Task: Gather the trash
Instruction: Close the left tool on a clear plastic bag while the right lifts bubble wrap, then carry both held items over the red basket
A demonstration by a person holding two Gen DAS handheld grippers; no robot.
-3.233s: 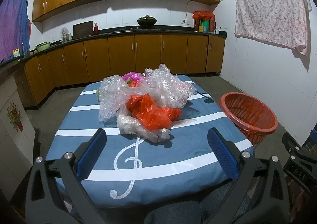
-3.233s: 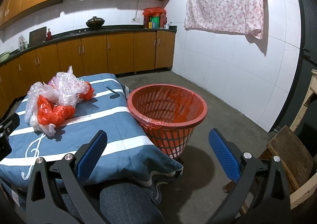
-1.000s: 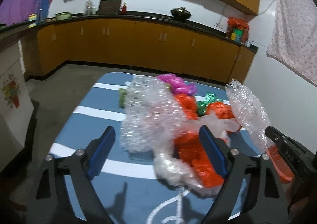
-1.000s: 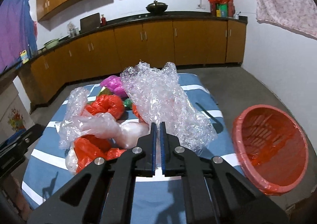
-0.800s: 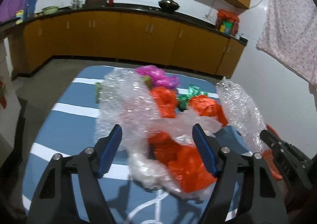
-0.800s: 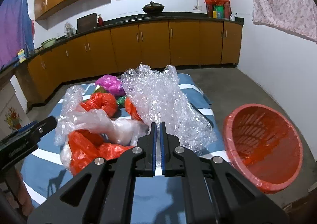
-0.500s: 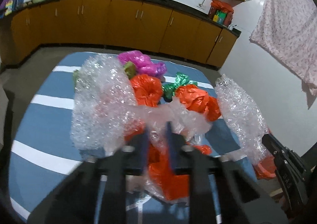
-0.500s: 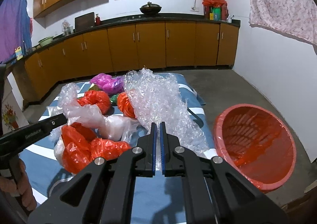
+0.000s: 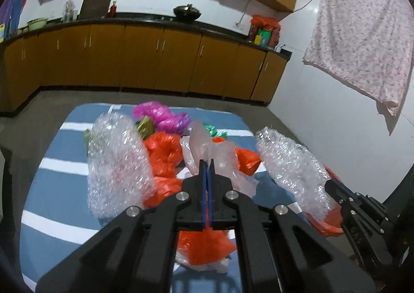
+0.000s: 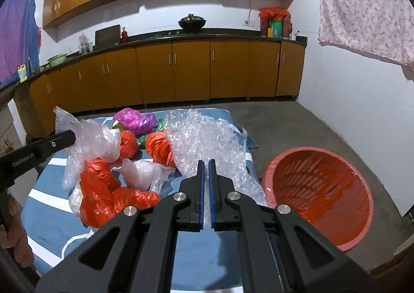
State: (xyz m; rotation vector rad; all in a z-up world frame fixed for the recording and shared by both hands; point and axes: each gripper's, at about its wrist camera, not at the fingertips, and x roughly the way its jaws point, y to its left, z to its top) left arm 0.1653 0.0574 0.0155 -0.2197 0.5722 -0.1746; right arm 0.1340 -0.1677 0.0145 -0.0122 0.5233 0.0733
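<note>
Trash is lying heaped on the striped table (image 10: 51,218), with the red basket (image 10: 320,194) standing on the floor just beside it. Right gripper (image 10: 205,163) is clenching a bubble-wrap sheet (image 10: 207,143); left gripper (image 9: 207,163) is pinching a clear plastic bag (image 9: 207,143), its jaws having just been closing. Pickup seems done, so next both loads are needing carrying over the basket and releasing.

A heap of crumpled plastic trash (image 10: 116,179) lay on the striped table: orange-red bags (image 10: 103,197), a clear bag (image 9: 207,148) pinched upright, bubble wrap (image 10: 207,143) lifted at 3 o'clock, a magenta bag (image 10: 134,117) at 12. An orange-lined red basket (image 10: 320,189) stood tilted beyond the table's 3 o'clock edge.
</note>
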